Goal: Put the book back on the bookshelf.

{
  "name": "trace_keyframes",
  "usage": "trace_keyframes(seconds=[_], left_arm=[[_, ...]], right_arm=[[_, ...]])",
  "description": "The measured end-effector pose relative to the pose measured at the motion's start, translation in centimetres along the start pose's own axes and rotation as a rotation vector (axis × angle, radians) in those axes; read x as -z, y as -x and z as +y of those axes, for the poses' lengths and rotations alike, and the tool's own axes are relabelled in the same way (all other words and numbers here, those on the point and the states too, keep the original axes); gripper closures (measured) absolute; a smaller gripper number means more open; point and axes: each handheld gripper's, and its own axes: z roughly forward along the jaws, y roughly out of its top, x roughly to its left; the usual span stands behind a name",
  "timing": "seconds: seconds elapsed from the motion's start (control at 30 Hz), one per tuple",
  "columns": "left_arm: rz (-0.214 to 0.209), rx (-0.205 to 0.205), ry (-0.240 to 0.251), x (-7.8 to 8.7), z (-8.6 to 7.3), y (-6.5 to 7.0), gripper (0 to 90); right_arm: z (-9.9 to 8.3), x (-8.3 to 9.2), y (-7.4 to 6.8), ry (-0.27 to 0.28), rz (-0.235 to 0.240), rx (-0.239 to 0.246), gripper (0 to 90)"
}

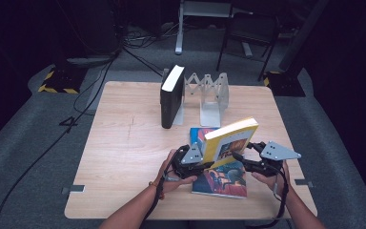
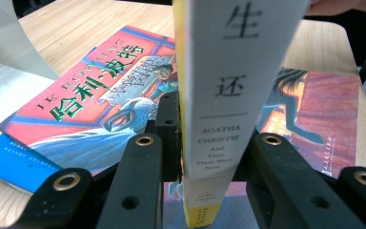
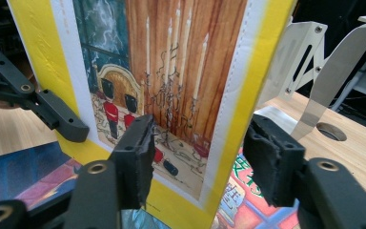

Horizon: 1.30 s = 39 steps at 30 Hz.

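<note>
Yellow book (image 1: 229,142): stands tilted on the flat blue book (image 1: 219,179), at 5 o'clock on the table (image 1: 124,143).
Left gripper (image 1: 205,164): clenched on its spine.
Right gripper (image 1: 240,157): released, jaws straddling the cover edge without pressing.
Risk: one-sided hold; book may swing or topple.
Far: metal bookend rack (image 1: 209,95), black book (image 1: 171,95) at 12 o'clock.

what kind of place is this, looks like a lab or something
Probably a recording lab or studio: a lone light wooden table on grey carpet, black cables trailing across the floor, and yellow-and-black hazard-striped stand bases in the dark surround.

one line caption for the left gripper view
Left gripper clamps the spine of a yellow book upright above a colourful paperback.
</note>
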Motion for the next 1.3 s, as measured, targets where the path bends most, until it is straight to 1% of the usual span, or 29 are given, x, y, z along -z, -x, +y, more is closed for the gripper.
trace_keyframes(seconds=[0.07,0.13,0.23,0.3,0.33,0.4,0.43,0.47,0.53,0.6,0.67,0.8,0.83,0.9,0.97,1.0,1.1,1.17,1.23,1.27,1.3], left_arm=[[0.004,0.000,0.004,0.0,0.0,0.0,73.0],[0.001,-0.009,0.006,-0.1,0.2,0.0,72.9],[-0.003,0.002,0.029,0.1,0.7,0.1,71.6],[0.003,-0.004,0.038,0.3,1.0,0.2,70.9],[0.002,0.004,0.044,0.5,1.2,0.2,70.6],[0.003,-0.002,0.064,0.9,1.6,0.1,70.6],[0.003,-0.002,0.064,0.9,1.6,0.1,70.7],[0.007,-0.015,0.076,1.3,2.3,0.1,70.6],[0.010,-0.028,0.085,1.7,2.9,0.1,70.6],[0.008,-0.028,0.094,1.9,3.4,0.2,70.7],[0.012,-0.038,0.098,2.1,3.8,0.1,70.7],[0.015,-0.042,0.116,2.3,4.4,0.0,70.6],[0.021,-0.034,0.140,2.5,4.8,0.0,70.1],[0.037,-0.040,0.151,2.8,5.3,0.0,69.8],[0.042,-0.040,0.158,2.9,5.6,0.1,69.5],[0.047,-0.041,0.169,3.1,6.0,0.1,69.5],[0.047,-0.051,0.179,3.2,6.8,0.1,69.5],[0.064,-0.068,0.185,3.1,7.2,0.3,68.9],[0.065,-0.063,0.191,3.1,7.4,0.3,68.9],[0.051,-0.057,0.212,3.2,7.6,0.1,69.1],[0.051,-0.057,0.212,3.2,7.6,0.1,69.2]], right_arm=[[-0.2,0.3,0.3,0.007,0.008,-0.012,54.7],[-0.3,0.5,0.5,0.013,0.015,-0.007,56.4],[-0.4,0.7,0.4,0.014,0.013,0.002,56.5],[-0.4,0.7,0.3,0.020,0.006,0.000,56.5],[-0.4,0.7,0.3,0.020,0.003,0.000,56.5],[-0.4,0.7,0.3,0.018,0.004,0.000,56.4],[-0.4,0.7,0.3,0.017,0.003,-0.002,56.5],[-0.4,0.7,0.2,0.017,0.001,-0.002,56.5],[-0.3,0.7,0.2,0.017,0.001,-0.001,56.5],[-0.4,0.6,0.3,0.016,0.002,-0.008,56.5],[-0.3,0.6,0.3,0.014,0.000,-0.009,56.5],[-0.3,0.5,0.3,0.017,-0.001,-0.007,56.5],[-0.3,0.5,0.3,0.020,0.000,-0.008,56.5],[-0.3,0.4,0.3,0.020,-0.003,-0.008,56.4],[-0.3,0.4,0.3,0.020,-0.004,-0.009,56.4],[-0.3,0.4,0.3,0.020,-0.004,-0.011,56.4],[-0.3,0.4,0.3,0.015,-0.005,-0.015,56.3],[-0.2,0.4,0.2,0.013,-0.005,-0.019,55.4],[-0.1,0.4,0.1,0.007,-0.012,-0.023,54.5],[0.0,0.3,-0.1,0.002,-0.023,-0.007,53.8],[0.0,0.3,-0.1,0.002,-0.023,-0.006,53.8]])
